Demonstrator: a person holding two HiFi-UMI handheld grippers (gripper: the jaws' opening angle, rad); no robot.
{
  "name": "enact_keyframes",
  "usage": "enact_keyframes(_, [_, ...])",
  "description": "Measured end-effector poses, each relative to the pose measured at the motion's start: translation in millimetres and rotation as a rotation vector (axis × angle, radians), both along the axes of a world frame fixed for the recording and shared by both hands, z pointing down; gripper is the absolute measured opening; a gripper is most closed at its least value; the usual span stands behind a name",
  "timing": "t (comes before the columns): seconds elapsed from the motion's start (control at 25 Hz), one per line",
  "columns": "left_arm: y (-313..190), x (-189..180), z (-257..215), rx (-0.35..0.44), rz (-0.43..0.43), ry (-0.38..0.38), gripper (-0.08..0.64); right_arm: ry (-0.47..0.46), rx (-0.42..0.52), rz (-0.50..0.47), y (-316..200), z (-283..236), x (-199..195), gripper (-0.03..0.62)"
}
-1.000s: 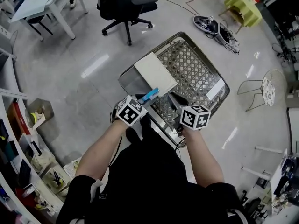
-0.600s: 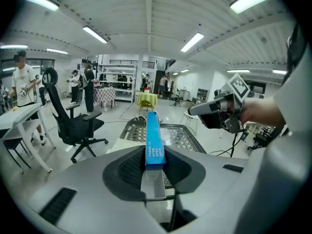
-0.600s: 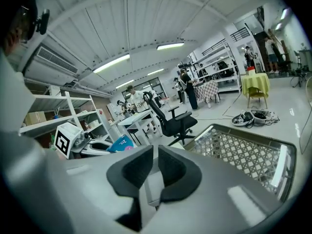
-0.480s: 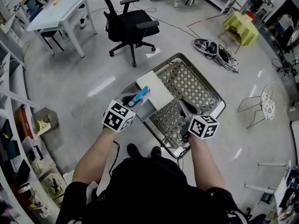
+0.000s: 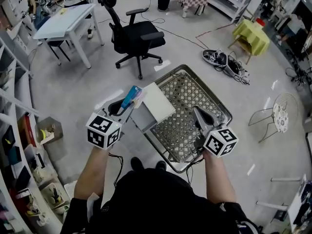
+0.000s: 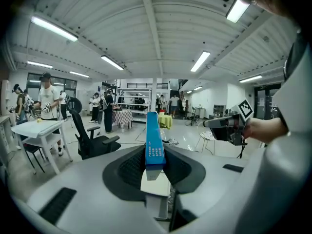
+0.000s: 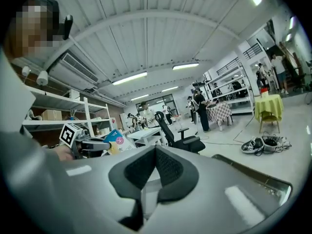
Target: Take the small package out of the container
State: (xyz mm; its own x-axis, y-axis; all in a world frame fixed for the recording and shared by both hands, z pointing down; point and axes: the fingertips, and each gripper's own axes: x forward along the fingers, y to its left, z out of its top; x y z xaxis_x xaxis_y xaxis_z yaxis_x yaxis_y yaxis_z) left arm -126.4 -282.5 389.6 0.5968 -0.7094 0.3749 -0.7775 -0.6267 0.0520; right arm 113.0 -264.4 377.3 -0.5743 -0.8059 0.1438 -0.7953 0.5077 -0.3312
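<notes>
One small package (image 5: 132, 95), one container (image 5: 156, 103), two grippers — package out.
Left gripper (image 5: 126, 103) clamps the package, now raised clear beside the container's left edge — earlier at its rim; right gripper (image 5: 198, 112), jaws together and empty, is higher too.

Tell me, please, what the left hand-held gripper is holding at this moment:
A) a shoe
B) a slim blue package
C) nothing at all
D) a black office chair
B: in the left gripper view the left hand-held gripper is closed on a slim blue package, which stands edge-on between its dark pads.
</notes>
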Motion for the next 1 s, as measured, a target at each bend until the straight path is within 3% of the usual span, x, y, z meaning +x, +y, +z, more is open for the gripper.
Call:
enact_keyframes(0.4, [17.9,-23.6,-64.0,0.156,-0.126,0.087,0.094,-0.017,0.181,-0.022,14.6,-59.8,14.7,0.009])
enact_keyframes(0.6, [19.7,-40.9,-82.1,0.229,-0.192,0.095,0.094,0.040,0.247,-0.071,19.2,-70.3,8.3,0.009])
enact_keyframes(0.72, [15.2,-49.9,-83.5,0.240,-0.220,0.102,0.094,0.074,0.267,-0.088,18.3,-70.7,2.8,0.008])
enact_keyframes(1.0, [14.1,-50.1,-80.7,0.254,-0.226,0.102,0.094,0.031,0.245,-0.060,10.8,-63.5,3.2,0.008])
